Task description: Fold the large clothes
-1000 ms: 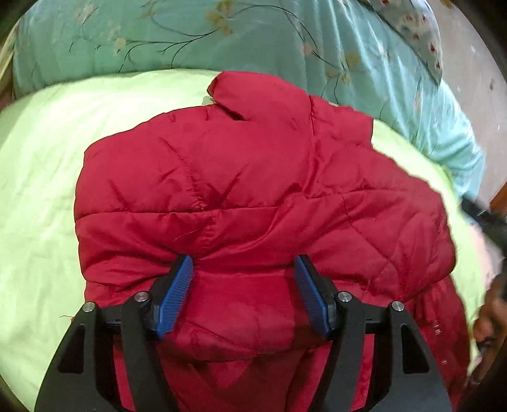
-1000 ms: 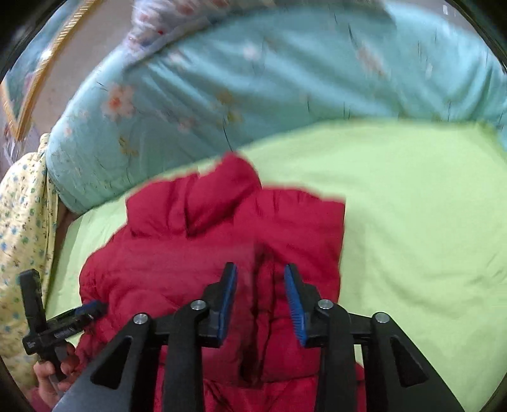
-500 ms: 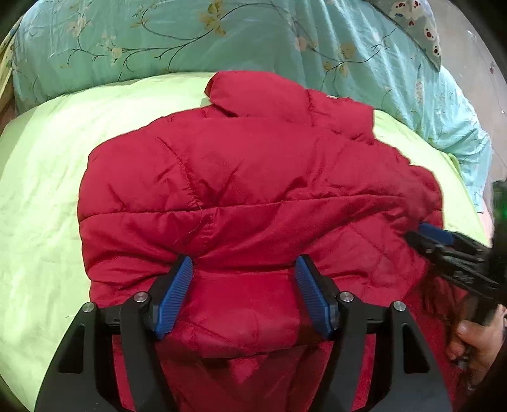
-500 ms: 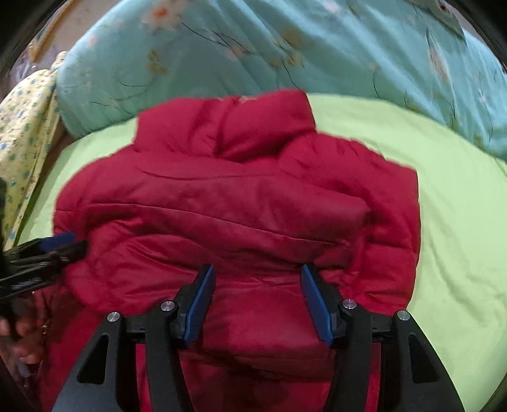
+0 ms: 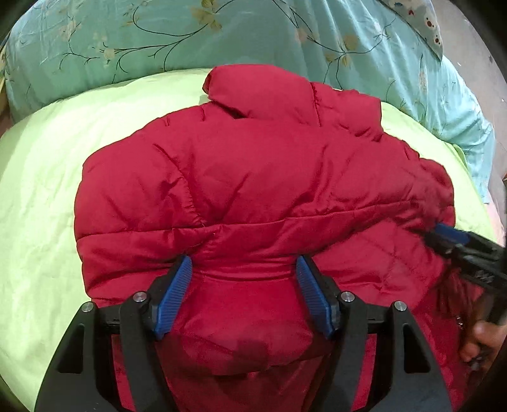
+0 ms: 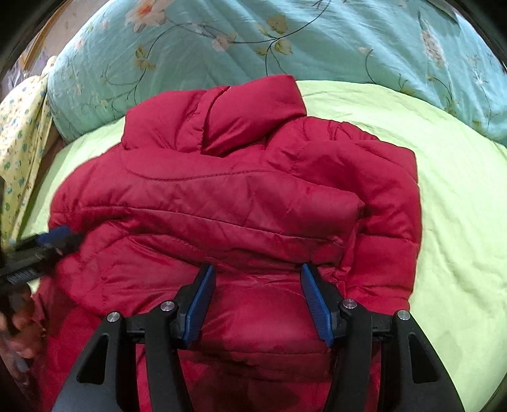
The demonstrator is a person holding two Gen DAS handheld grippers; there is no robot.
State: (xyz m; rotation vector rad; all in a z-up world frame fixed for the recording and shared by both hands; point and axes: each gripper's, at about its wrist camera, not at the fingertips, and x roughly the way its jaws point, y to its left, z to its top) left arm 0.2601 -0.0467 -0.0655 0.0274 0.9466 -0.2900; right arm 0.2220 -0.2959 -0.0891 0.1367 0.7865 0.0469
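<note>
A red puffer jacket [image 5: 253, 177] lies back-up on a light green sheet [image 5: 47, 177], collar [image 5: 259, 92] at the far end and sleeves folded across its body. My left gripper [image 5: 244, 263] is at the jacket's near edge, its blue pads pressed on a bunched bulge of fabric. The right wrist view shows the same jacket [image 6: 237, 196], and my right gripper [image 6: 258, 272] rests on the near edge with its jaws apart and padded fabric lying between them. Each gripper shows in the other's view: right gripper [image 5: 434, 234], left gripper [image 6: 69, 236].
A teal floral quilt [image 5: 158, 38] [image 6: 285, 41] is piled along the far side of the bed. A patterned pillow [image 5: 421, 19] sits at the far right and a yellow flowered cloth [image 6: 22, 126] at the left edge. The person's hands [image 5: 481, 339] [image 6: 19, 326] hold the grippers.
My right gripper came down from above onto the jacket's near edge and its jaws widened. It entered the left wrist view at the right. My left gripper stayed put.
</note>
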